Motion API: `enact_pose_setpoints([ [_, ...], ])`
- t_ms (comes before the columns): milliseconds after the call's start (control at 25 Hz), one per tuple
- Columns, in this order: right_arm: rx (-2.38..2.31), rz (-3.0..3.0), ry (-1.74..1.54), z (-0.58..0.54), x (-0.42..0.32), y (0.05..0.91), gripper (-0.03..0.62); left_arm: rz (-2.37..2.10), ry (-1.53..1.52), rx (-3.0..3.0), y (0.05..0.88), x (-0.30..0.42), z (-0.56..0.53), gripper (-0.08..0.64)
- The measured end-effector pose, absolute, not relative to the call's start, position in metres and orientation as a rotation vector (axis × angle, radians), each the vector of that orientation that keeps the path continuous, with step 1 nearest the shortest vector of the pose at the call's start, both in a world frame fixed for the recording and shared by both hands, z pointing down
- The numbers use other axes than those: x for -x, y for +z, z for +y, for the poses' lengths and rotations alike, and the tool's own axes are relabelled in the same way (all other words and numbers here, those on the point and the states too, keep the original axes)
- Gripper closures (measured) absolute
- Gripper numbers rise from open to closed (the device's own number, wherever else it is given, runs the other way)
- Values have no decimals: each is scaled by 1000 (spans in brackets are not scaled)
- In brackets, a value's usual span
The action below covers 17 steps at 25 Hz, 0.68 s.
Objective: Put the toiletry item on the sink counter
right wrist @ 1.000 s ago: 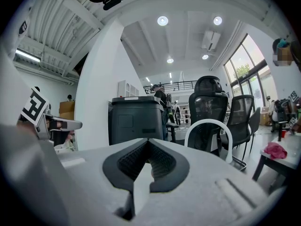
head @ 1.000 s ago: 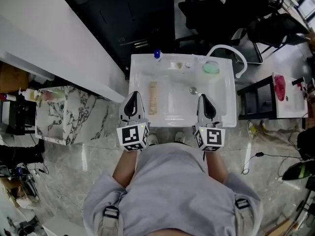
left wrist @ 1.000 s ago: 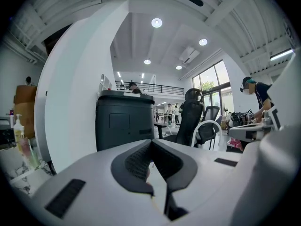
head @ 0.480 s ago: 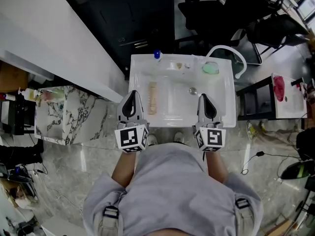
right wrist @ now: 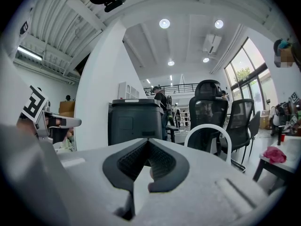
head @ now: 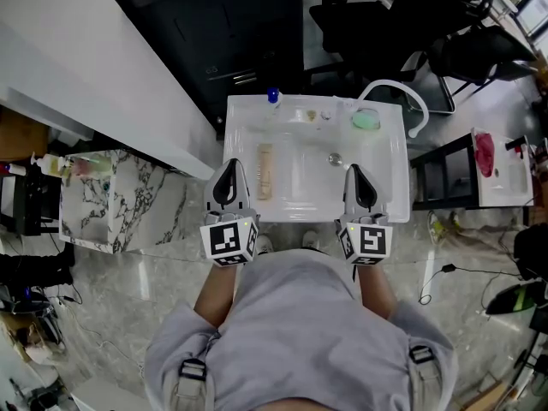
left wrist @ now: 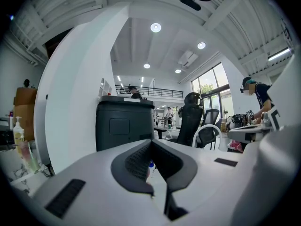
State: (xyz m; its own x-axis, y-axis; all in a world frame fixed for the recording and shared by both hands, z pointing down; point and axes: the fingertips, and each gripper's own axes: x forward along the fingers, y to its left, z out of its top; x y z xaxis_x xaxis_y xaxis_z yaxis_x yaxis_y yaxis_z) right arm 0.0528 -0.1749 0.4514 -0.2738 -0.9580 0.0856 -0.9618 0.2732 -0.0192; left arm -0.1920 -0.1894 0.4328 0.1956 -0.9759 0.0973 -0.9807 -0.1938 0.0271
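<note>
A white sink (head: 390, 191) stands in front of me. A long beige toiletry item (head: 265, 171) lies flat in the left part of the basin. My left gripper (head: 231, 163) hovers over the sink's left front rim, just left of that item, shut and holding nothing. My right gripper (head: 354, 169) is over the right front rim, also shut and holding nothing. In the left gripper view the left gripper's (left wrist: 151, 144) pads meet at the tips, and a blue-capped bottle (left wrist: 150, 165) shows beyond them. In the right gripper view the right gripper (right wrist: 148, 142) has nothing between its pads.
On the back counter stand a blue-capped bottle (head: 273, 95), small items by the tap (head: 312, 114) and a green dish (head: 366, 118). The drain (head: 336, 157) is right of centre. A dark cabinet (head: 231, 32) is behind the sink and a marble stand (head: 128, 204) is to the left.
</note>
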Motion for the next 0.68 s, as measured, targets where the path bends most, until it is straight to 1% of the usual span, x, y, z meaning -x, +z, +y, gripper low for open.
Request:
enact_pose_setpoints([
  [680, -1868, -2469, 129, -177, -55, 453, 591, -1936, 101, -2353, 437, 190, -192, 554],
])
